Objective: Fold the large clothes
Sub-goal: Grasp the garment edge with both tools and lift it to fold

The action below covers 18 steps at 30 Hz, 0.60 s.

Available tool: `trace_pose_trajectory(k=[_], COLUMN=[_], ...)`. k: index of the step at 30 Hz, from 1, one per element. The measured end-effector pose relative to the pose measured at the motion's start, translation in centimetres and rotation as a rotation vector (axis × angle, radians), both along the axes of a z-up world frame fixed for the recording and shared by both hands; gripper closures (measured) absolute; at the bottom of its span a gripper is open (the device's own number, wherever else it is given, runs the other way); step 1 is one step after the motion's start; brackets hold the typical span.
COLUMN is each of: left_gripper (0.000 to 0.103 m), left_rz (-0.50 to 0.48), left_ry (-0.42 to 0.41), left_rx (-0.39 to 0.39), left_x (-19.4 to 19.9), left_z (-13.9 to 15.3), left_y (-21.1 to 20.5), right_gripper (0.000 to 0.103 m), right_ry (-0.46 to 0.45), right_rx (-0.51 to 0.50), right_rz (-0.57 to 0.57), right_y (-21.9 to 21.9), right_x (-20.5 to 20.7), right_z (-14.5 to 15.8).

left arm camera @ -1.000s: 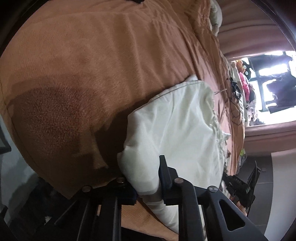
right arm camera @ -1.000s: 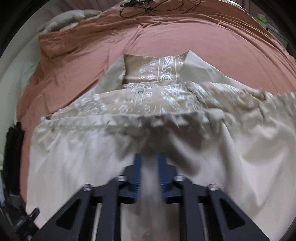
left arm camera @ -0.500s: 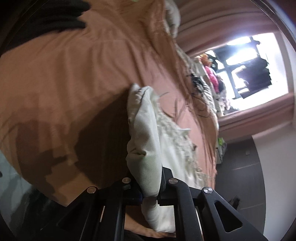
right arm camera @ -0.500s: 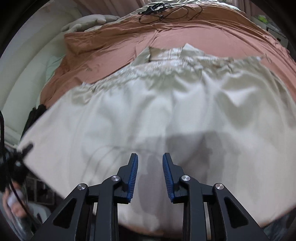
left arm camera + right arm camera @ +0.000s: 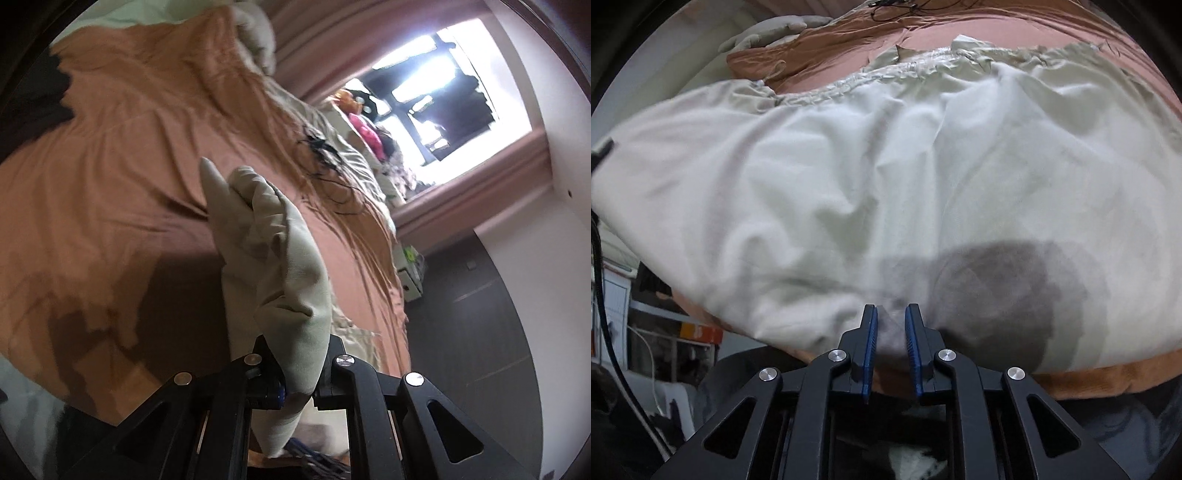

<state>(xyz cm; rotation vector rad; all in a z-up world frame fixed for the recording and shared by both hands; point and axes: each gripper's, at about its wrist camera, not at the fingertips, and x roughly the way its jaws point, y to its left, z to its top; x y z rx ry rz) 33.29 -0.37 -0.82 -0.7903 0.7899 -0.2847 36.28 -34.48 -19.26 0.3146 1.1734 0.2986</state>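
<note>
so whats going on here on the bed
A person with a claw in each hand is folding a large cream garment on a bed with a brown cover. The left claw is shut on a bunched edge of the garment and holds it up off the cover. The right claw has just been closing at the garment's near edge, cloth between its fingers, with a gap showing.

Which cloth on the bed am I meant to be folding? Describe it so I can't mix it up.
Start from the bed's rust-brown cover. Spread over its near half lies the garment, a wide, pale cream piece with a gathered edge on its far side. The grey bundle by the far corner is darker and much smaller.
</note>
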Motion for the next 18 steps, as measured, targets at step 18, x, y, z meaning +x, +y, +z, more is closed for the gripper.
trace_pose_trajectory(k=[18], left_gripper=[0.094], left_rz=[-0.228], left_ry=[-0.041], left_rx=[0.121], left_x=[3.1], left_z=[4.6], left_y=[-15.4], right_gripper=[0.087], right_ry=[-0.112], right_rx=[0.162], right_rz=[-0.091], right_y=[-9.2], right_x=[-3.7], right_z=[5.5])
